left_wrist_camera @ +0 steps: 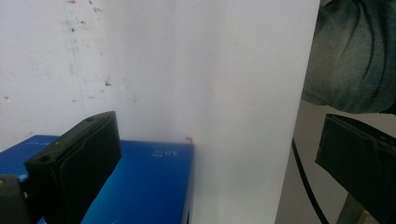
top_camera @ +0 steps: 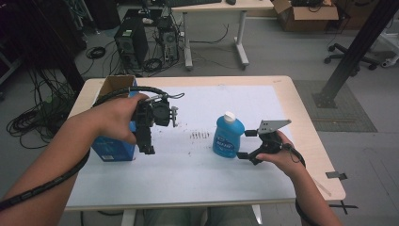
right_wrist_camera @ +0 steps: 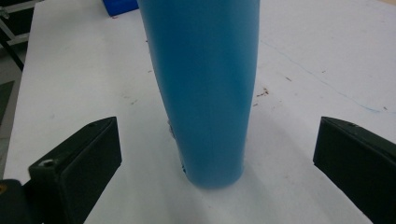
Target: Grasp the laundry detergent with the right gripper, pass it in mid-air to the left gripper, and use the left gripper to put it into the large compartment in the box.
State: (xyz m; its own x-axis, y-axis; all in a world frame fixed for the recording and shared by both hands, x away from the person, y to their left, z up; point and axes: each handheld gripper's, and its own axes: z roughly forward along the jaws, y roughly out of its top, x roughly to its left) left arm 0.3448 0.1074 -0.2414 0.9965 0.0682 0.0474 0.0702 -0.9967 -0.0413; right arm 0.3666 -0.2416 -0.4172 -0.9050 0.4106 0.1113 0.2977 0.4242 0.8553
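- right gripper (right_wrist_camera: 217, 154) spread wide, tall blue plastic bottle (right_wrist_camera: 205, 84) standing between its jaws
- looks slick, probably squishy; pinch mid-body
- left gripper (left_wrist_camera: 215, 163) spread, empty

Lighting dim and even in the high view; floor corners fall dark. White tabletop (top_camera: 188, 160) reads washed out, near glare in the left gripper view. Soft shadow under the blue bottle (right_wrist_camera: 205, 93). Both gripper views soft-focused; close tongs blurred.
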